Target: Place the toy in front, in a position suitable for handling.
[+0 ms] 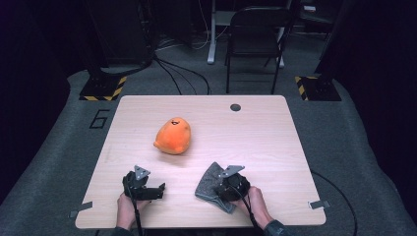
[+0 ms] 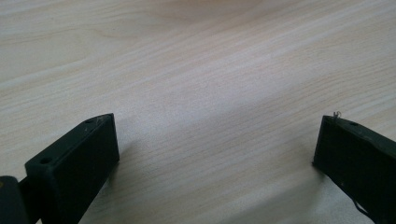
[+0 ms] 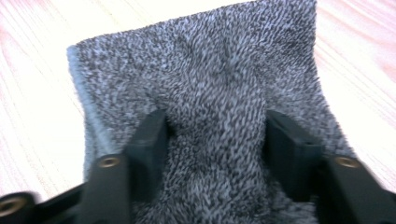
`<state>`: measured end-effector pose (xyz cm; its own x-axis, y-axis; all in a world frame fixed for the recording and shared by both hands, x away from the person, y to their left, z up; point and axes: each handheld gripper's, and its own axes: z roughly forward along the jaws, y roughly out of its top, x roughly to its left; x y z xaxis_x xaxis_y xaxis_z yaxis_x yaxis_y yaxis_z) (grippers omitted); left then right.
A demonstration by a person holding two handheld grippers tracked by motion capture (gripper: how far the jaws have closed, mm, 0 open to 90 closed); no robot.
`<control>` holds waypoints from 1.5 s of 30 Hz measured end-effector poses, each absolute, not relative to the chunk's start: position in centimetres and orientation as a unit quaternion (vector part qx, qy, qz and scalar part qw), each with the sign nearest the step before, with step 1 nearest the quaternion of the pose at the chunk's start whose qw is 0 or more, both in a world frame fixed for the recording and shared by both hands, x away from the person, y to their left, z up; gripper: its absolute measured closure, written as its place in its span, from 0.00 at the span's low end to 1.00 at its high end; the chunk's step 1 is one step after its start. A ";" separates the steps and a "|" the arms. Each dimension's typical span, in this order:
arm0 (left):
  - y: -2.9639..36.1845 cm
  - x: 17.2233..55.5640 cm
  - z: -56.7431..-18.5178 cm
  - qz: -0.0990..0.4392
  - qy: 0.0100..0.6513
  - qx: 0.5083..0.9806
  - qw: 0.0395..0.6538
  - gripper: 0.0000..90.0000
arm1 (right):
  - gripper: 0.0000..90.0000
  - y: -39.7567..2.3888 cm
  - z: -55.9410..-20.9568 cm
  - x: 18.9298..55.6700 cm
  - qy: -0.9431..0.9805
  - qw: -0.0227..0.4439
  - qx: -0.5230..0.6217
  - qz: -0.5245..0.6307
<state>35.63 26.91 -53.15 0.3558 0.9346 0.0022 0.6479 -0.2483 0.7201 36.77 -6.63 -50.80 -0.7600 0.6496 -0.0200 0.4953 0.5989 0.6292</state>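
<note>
One speckled grey fuzzy knit cloth (image 3: 210,79)

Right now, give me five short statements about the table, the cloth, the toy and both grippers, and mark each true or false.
1. The right gripper has its jaws bunching the speckled grey knitted cloth. True.
2. The left gripper grips the cloth. False: its jaws stand open over bare light wooden table.
3. The round orange plush toy sits on the table, apart from both grippers. True.
4. The plush toy lies on the cloth. False: they lie apart.
5. The cloth lies near the table's far edge. False: it lies near the person's edge.
</note>
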 end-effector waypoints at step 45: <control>26.9 35.6 -53.2 0.228 0.521 0.757 0.322 0.00 | 0.80 -13.2 -46.1 37.8 0.834 0.154 0.375 0.374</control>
